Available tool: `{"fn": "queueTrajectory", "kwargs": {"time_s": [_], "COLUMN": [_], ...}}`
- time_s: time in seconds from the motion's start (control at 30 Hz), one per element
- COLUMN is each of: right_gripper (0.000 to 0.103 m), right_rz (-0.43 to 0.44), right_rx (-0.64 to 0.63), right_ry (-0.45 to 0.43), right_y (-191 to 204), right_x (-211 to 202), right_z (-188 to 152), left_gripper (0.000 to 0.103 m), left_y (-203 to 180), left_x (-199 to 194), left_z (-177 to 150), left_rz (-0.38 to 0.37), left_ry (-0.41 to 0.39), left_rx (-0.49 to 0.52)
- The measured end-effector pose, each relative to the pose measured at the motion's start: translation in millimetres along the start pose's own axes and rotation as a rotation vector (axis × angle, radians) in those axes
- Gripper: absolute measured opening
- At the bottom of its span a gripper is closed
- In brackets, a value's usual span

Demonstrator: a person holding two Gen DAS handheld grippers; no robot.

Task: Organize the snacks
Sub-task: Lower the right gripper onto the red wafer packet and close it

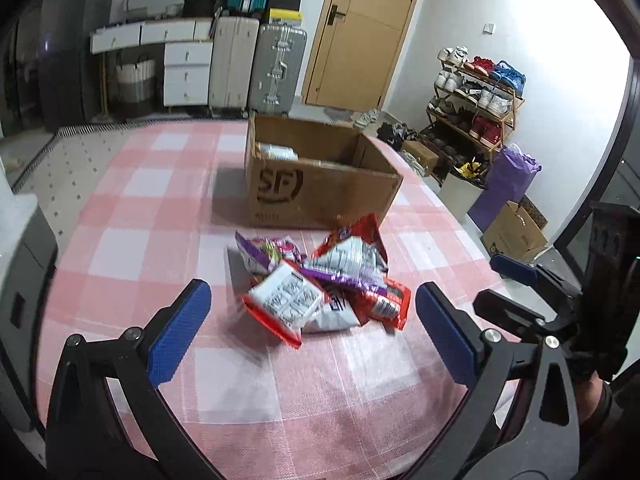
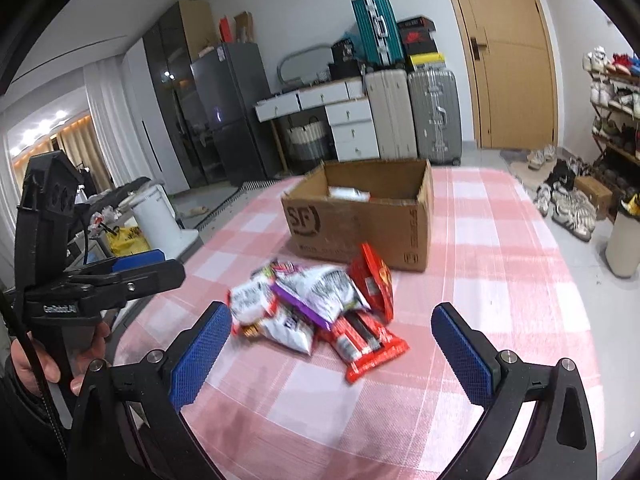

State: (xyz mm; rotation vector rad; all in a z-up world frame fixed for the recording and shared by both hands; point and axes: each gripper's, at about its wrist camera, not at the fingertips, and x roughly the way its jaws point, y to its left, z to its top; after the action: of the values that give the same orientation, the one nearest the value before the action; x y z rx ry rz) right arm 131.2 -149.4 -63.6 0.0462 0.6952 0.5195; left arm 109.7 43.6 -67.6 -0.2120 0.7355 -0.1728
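Observation:
A pile of snack packets (image 1: 324, 280), red, white and purple, lies on the pink checked tablecloth (image 1: 160, 208); it also shows in the right wrist view (image 2: 320, 312). Behind it stands an open cardboard box (image 1: 320, 196) marked SF, with a white packet (image 1: 276, 153) inside; the box shows in the right wrist view too (image 2: 360, 224). My left gripper (image 1: 312, 324) is open and empty, just before the pile. My right gripper (image 2: 332, 344) is open and empty, near the pile's front. Each gripper shows at the other view's edge.
The table's right edge drops to the floor, where a shoe rack (image 1: 476, 100), a purple bag (image 1: 508, 184) and a small box (image 1: 516, 232) stand. Suitcases (image 1: 256, 68), white drawers (image 1: 188, 72) and a door (image 1: 360, 28) are behind the table.

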Motion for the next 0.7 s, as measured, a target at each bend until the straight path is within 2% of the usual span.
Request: {"fn": "queueTrajectory", "kwargs": {"time_s": [0.37, 0.7], "right_gripper": [0.102, 0.102], "right_rz": [-0.008, -0.013], "right_rx": [0.04, 0.015], "right_ry": [0.14, 0.242], "right_y": [-30, -47], "right_x": [65, 118], "right_z": [-27, -31], "left_gripper": [0.102, 0.102], "left_y": [19, 38], "left_x": [69, 112], "left_z": [-21, -24], "left_rz": [-0.03, -0.042], "left_ry": [0.088, 0.15], "left_rx": [-0.024, -0.077]}}
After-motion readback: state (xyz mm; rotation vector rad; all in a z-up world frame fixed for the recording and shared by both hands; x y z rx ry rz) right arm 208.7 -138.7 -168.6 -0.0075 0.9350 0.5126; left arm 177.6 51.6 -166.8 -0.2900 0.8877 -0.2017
